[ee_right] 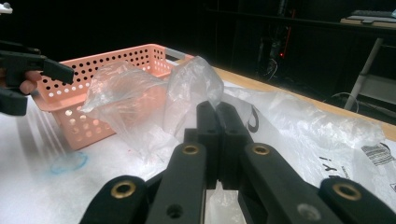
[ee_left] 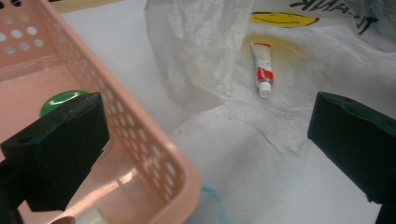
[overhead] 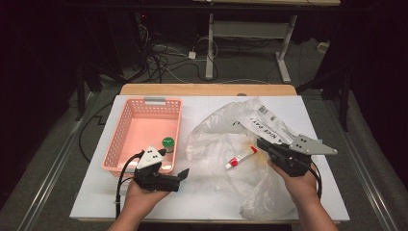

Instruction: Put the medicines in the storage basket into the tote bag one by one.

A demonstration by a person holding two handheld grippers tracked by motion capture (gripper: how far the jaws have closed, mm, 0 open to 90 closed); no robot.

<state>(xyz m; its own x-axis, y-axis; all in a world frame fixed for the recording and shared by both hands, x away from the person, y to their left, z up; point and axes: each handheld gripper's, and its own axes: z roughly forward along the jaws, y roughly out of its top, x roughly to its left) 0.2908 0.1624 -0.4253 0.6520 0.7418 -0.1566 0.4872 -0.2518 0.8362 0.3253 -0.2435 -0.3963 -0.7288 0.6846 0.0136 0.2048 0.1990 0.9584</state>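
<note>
The right hand-held gripper [overhead: 262,143], at the right of the high view, is pinching the plastic bag [overhead: 240,130] with jaws together, keeping it spread so the tube [overhead: 241,157] at frame centre is lying exposed. The left hand-held gripper [overhead: 183,174], jaws wide apart and empty, is hovering beside the pink basket [overhead: 126,126], which is holding a green-lidded jar [overhead: 168,143], on the worktop [overhead: 202,192].

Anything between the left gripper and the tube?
Only the clear plastic bag spread on the white table, as the left gripper view shows. The tube lies on it beyond the open left gripper, past the pink basket corner.
</note>
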